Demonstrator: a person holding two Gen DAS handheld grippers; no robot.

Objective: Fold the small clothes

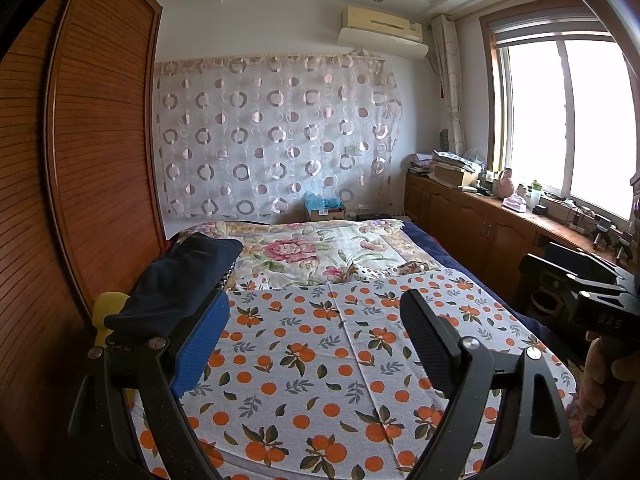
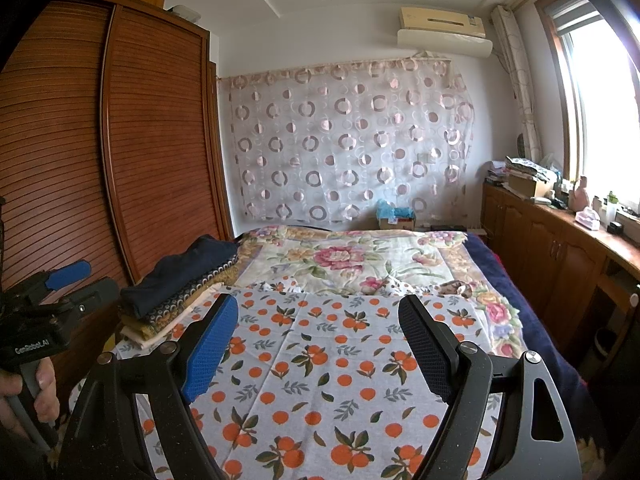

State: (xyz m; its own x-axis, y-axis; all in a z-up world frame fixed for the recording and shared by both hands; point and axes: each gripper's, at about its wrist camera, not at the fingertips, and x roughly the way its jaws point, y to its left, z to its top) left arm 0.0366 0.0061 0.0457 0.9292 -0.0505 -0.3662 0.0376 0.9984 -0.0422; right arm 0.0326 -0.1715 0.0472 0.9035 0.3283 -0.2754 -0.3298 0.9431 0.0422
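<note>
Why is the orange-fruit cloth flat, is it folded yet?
Not yet: the orange-print cloth lies spread flat on the bed, only faint crease lines showing.

Home bedroom: a bed (image 2: 360, 264) covered in floral quilts, flanked by a louvred wooden wardrobe (image 2: 152, 140); wall air conditioner (image 2: 444, 28) mounted above a curtain (image 2: 348, 140).

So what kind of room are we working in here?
A home bedroom, most likely: a bed with a floral quilt, a tall louvred wardrobe beside it, and a stack of folded clothes at the bed's edge.
</note>
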